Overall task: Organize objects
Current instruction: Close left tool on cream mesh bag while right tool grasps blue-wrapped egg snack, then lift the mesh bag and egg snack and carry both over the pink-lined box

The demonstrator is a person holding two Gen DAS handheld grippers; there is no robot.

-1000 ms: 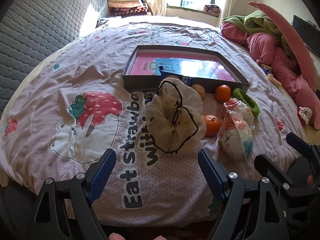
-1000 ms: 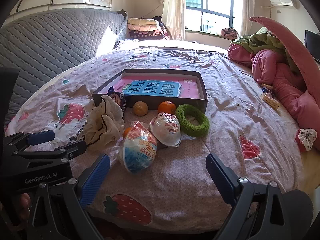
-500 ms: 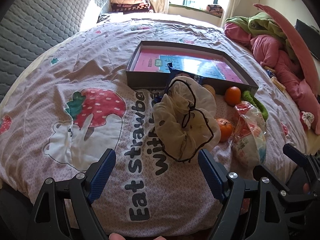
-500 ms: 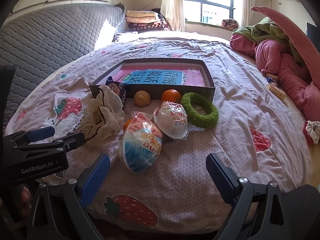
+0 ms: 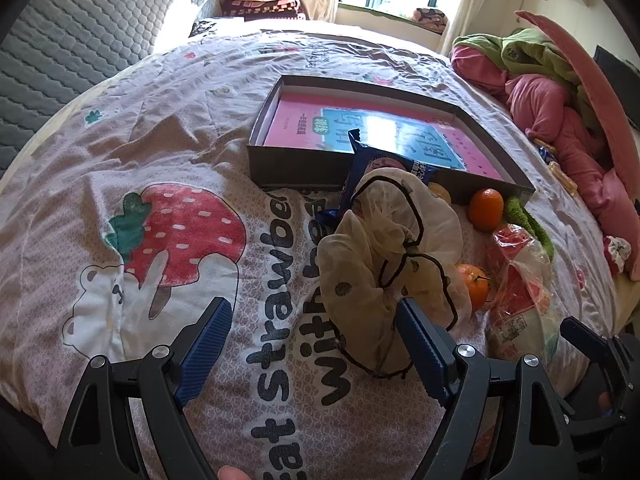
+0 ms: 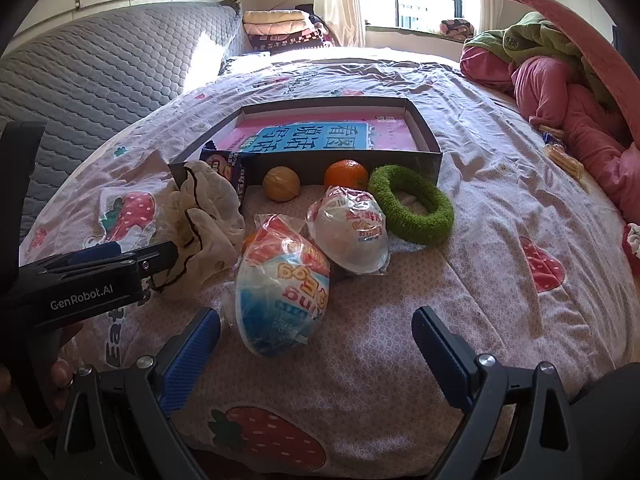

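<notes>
Closer in than a second earlier, both grippers had advanced toward the pile; the scrunchie [image 5: 394,264] filled more of the left view, its near edge now at the right finger; objects themselves had not shifted; left gripper [image 5: 316,344] fingers spread wide, nothing between them, though the right finger touched or overlapped the scrunchie hem, cannot tell which; right gripper [image 6: 316,354] fingers also wide apart, empty, with the snack bag [image 6: 282,296] at 11 o'clock just beyond the left finger; second bag [image 6: 352,236] behind it at 12; green ring [image 6: 412,210] at 1, near the box [image 6: 344,160] front wall; two oranges [image 6: 346,174] sat against that wall, a third half hidden by the scrunchie; blue packet [image 5: 378,164] leaned on the box rim; scrunchie judged very light, soft, floppy, would collapse under a pinch, so take a thick bunched fold near its middle, not the loose hem; bags judged light, slippery film, crushable contents, grip gently across the body.
</notes>
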